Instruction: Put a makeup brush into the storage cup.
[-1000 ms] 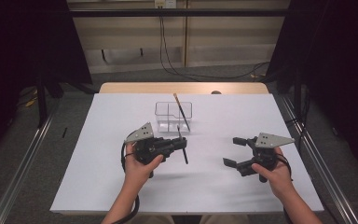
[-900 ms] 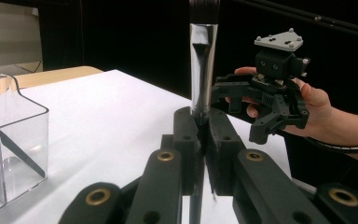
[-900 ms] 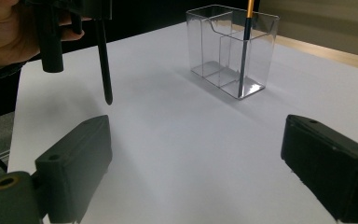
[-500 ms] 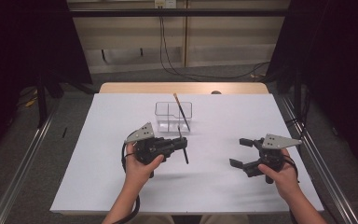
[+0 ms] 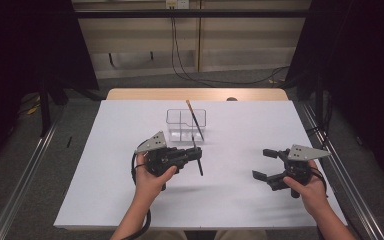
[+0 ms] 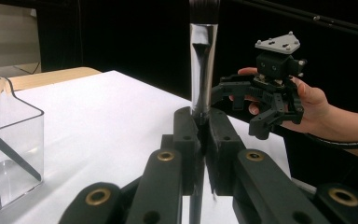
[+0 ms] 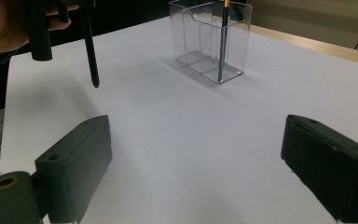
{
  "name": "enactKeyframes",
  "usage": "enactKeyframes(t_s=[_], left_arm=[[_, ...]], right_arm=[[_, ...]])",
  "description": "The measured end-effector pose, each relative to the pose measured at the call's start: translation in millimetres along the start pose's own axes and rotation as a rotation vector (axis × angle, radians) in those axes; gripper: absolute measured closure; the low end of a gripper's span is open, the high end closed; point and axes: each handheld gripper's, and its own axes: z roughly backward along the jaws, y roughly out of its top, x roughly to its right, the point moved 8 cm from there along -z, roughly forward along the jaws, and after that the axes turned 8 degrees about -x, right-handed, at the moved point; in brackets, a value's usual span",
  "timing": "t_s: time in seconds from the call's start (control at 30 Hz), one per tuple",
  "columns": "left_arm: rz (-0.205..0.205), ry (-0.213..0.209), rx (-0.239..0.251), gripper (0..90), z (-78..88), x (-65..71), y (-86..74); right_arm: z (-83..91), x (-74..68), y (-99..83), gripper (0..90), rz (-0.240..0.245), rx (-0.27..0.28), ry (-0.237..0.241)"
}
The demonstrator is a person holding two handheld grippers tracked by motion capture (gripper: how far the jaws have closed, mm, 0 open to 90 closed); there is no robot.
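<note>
High view: left gripper (image 5: 196, 155) pinches a thin black brush with a shiny metal neck (image 5: 197, 161), its long line running from 12 to 6 o'clock. Clear plastic box with two parts (image 5: 186, 126) sits at 12 o'clock, just beyond the brush. Second brush with a yellow-brown handle (image 5: 194, 119) leans inside the box. Right gripper (image 5: 265, 163) waits well apart at 3 o'clock, jaws spread.
Left gripper view: black jaws pressed tight on the brush (image 6: 203, 70), which stands upright. Box (image 6: 9, 140) at 9 o'clock.
Right gripper view: jaws wide, nothing between. Smooth white table (image 7: 177, 140). Box (image 7: 211, 39) at 12 o'clock.
Nearer hand: the left one.
</note>
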Motion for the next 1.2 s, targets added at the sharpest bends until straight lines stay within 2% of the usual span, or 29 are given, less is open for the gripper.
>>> enactKeyframes(t_s=[0.63,1.2], left_arm=[[-0.003,0.002,-0.007,83.8,-1.2,-0.4,0.1],[0.001,0.014,-0.022,83.8,0.3,-5.7,3.8]], right_arm=[[18.1,10.4,-8.7,8.5,-0.015,0.017,-0.045],[22.0,11.3,-16.6,8.6,-0.016,0.011,-0.056]])
